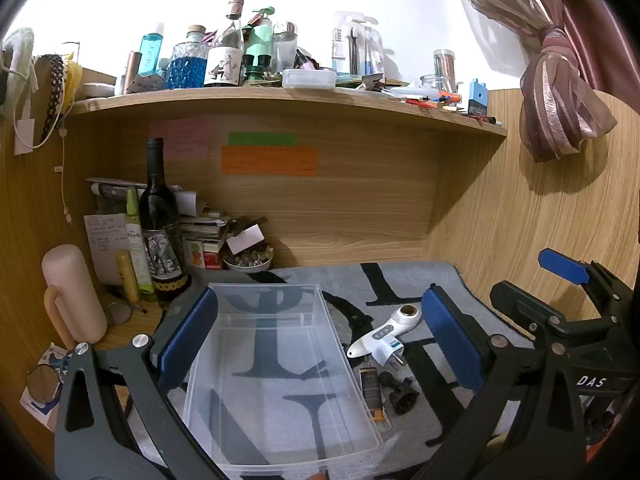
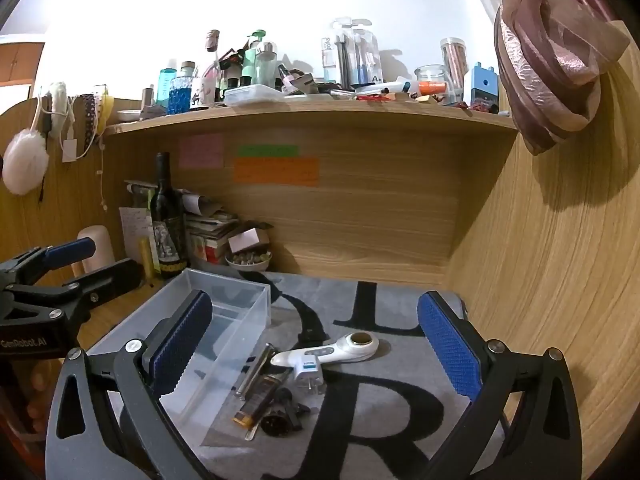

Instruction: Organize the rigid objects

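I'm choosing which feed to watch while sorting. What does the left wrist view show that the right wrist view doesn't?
Only the left wrist view: round glasses by the pink mug, and the whole floor of the clear bin, empty.

Only the right wrist view: a white puff hanging on the left panel, and a metal cylinder beside the bin.

Both: the white handheld device, white plug adapter, wine bottle, both grippers open.

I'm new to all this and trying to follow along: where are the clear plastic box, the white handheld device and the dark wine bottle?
Clear plastic box [image 1: 362, 390]: left wrist view, its right wall.
White handheld device [image 2: 340, 350]: right wrist view, its body.
Dark wine bottle [image 1: 158, 208]: left wrist view, its shoulder.
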### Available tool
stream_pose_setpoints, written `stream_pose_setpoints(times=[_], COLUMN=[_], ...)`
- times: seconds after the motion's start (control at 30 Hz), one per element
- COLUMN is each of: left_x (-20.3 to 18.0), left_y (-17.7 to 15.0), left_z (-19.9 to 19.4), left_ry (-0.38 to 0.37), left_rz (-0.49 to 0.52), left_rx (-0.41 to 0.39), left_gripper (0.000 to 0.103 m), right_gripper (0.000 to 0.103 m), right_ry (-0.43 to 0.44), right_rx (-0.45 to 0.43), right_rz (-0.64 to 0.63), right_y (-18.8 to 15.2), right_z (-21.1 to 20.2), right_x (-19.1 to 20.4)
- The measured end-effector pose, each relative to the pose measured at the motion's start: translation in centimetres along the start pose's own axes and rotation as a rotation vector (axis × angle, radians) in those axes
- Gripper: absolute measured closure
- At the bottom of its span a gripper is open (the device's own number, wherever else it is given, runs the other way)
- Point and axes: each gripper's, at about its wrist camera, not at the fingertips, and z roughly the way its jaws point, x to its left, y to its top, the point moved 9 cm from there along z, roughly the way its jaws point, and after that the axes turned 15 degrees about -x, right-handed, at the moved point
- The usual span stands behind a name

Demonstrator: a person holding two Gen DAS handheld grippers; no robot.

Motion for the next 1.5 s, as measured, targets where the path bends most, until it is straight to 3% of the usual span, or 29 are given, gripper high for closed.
stream_pose_setpoints(times=[1.5], left_x=[-0.83], left_y=[0.21], left_z=[-0.23], left_ry=[-0.017], left_rz=[0.003], left_rx=[0.003], left_gripper=[0.0], right_gripper=[0.0], right_ry=[0.018], right_rx=[0.01], right_rz=[0.004], right_y=[-0.28], right_z=[0.07], right_x=[0.52])
